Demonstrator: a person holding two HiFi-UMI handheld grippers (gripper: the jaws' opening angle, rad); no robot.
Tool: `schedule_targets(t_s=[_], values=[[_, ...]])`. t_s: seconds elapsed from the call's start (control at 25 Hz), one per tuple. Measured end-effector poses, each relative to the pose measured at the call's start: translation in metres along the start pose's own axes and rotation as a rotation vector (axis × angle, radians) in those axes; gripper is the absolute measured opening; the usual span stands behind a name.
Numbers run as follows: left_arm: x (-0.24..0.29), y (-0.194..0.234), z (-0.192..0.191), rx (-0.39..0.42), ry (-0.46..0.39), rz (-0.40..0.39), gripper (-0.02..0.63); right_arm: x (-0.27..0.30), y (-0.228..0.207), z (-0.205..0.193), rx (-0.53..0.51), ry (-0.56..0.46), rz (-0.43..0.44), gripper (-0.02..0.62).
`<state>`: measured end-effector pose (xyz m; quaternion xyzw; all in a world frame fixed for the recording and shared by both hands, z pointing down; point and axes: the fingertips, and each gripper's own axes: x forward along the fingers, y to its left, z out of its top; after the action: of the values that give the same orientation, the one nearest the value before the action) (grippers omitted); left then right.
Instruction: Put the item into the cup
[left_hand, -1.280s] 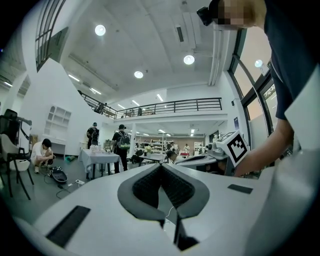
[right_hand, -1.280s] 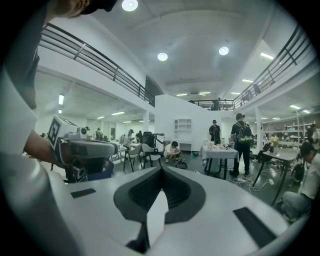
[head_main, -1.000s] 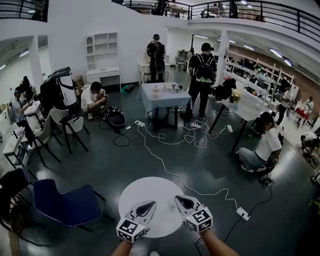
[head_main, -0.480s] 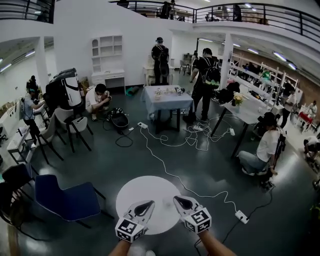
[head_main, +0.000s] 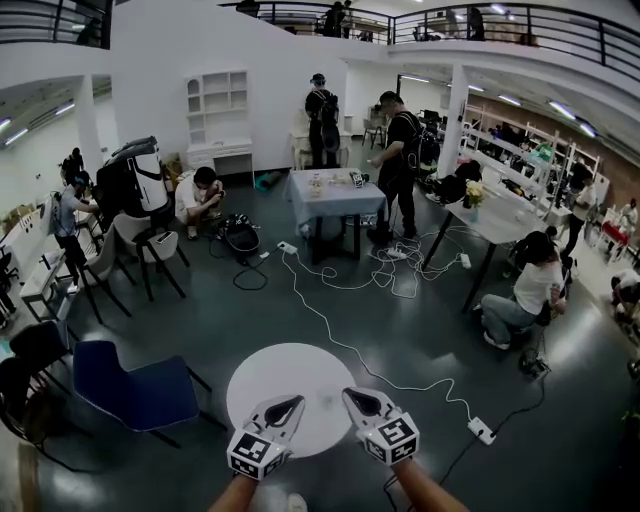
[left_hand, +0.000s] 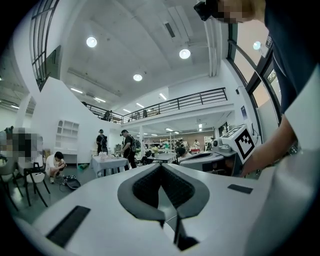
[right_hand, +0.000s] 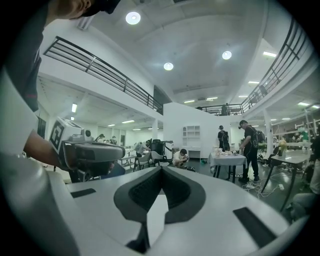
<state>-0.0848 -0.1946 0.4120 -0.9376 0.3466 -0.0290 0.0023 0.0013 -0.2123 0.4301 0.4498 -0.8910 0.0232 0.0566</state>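
Note:
Neither a cup nor an item can be made out anywhere. In the head view my left gripper (head_main: 291, 402) and right gripper (head_main: 350, 393) are held side by side over the near edge of a bare round white table (head_main: 285, 375). Both point forward and level. In the left gripper view the left gripper (left_hand: 161, 165) has its dark pads meeting at the tip, with nothing between them. The right gripper (right_hand: 161, 168) looks the same in its own view: shut and holding nothing. Each gripper sees the other beside it.
A blue chair (head_main: 130, 385) stands left of the round table. A white cable (head_main: 330, 335) runs across the dark floor to a power strip (head_main: 482, 430). Farther off, a cloth-covered table (head_main: 328, 192) carries small things, with people standing and crouching around it.
The whole scene has drifted as I walk forward. Both grippers keep the same shut pose side by side. The person beside the cloth-covered table has turned.

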Motion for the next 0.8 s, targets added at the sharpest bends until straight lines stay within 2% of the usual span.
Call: schedule_targets(t_s=[0.56, 0.8], values=[[-0.012, -0.099, -0.007, 0.03, 0.022, 0.021, 0.017, -0.092, 0.008, -0.016, 0.007, -0.025, 0.022, 0.009], [-0.02, -0.142, -0.006, 0.015, 0.032, 0.035, 0.017, -0.136, 0.013, -0.022, 0.024, -0.04, 0.032, 0.009]])
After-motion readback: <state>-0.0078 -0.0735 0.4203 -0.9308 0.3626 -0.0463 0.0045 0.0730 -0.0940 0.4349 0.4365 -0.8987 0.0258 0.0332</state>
